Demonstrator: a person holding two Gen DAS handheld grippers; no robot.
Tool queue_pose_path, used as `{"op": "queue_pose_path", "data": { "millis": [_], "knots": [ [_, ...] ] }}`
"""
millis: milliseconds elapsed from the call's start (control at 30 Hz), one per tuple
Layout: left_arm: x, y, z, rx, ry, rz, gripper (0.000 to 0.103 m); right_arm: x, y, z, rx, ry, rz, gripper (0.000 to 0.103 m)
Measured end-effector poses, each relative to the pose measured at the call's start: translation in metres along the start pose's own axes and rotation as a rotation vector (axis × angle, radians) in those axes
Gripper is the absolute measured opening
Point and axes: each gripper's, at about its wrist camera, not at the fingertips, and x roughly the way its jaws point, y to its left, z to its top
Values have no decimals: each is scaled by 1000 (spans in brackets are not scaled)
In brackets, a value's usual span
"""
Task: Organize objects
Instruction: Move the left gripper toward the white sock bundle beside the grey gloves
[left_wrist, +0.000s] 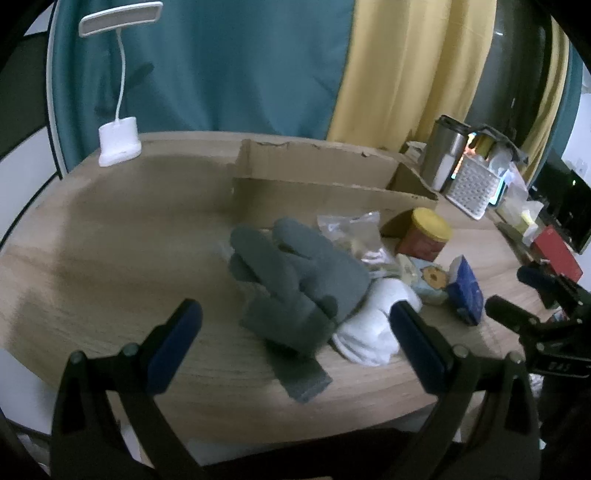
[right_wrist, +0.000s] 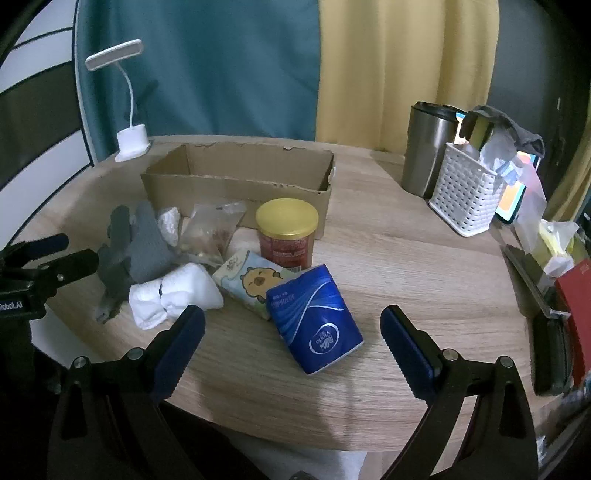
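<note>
1. Two sets of tongs hang above a round wooden surface (right_wrist: 388, 258), both spread wide and gripping nothing.
2. Left tongs (left_wrist: 295, 343) are released, framing a grey glove (left_wrist: 295, 280) that lies near the front edge, its cuff toward the camera.
3. Right tongs (right_wrist: 291, 343) are released too, with a blue tissue pack (right_wrist: 314, 317) lying between and just ahead of their blue pads (right_wrist: 177, 350).
4. White socks (right_wrist: 173, 295), rolled up, touch the glove (right_wrist: 136, 243) on its right side; in the left view one pad (left_wrist: 417, 347) overlaps the socks (left_wrist: 369, 328).
5. Beside the socks sits a cartoon tissue pack (right_wrist: 251, 280), with the blue pack partly resting against it.
6. Behind that stands a red jar (right_wrist: 287, 232) with a yellow lid, just in front of an open cardboard box (right_wrist: 236, 181).
7. Left of the jar lies a clear snack bag (right_wrist: 210, 229), touching the glove; a small white wad (right_wrist: 168, 223) shows behind them.
8. At the far left edge stands a white lamp (right_wrist: 129, 107), well apart from the pile.
9. At the right, a steel tumbler (right_wrist: 428, 147) stands just beside a white basket (right_wrist: 465, 192) stuffed with odds and ends.
10. Teal and yellow curtains (right_wrist: 332, 66) hang behind.
</note>
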Motion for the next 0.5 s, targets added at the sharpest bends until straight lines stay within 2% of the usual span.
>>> {"op": "queue_pose_path", "data": {
  "millis": [500],
  "knots": [
    [3, 0, -3, -17, 8, -16, 102, 6, -2, -2, 2, 19, 0, 98]
  ]
}}
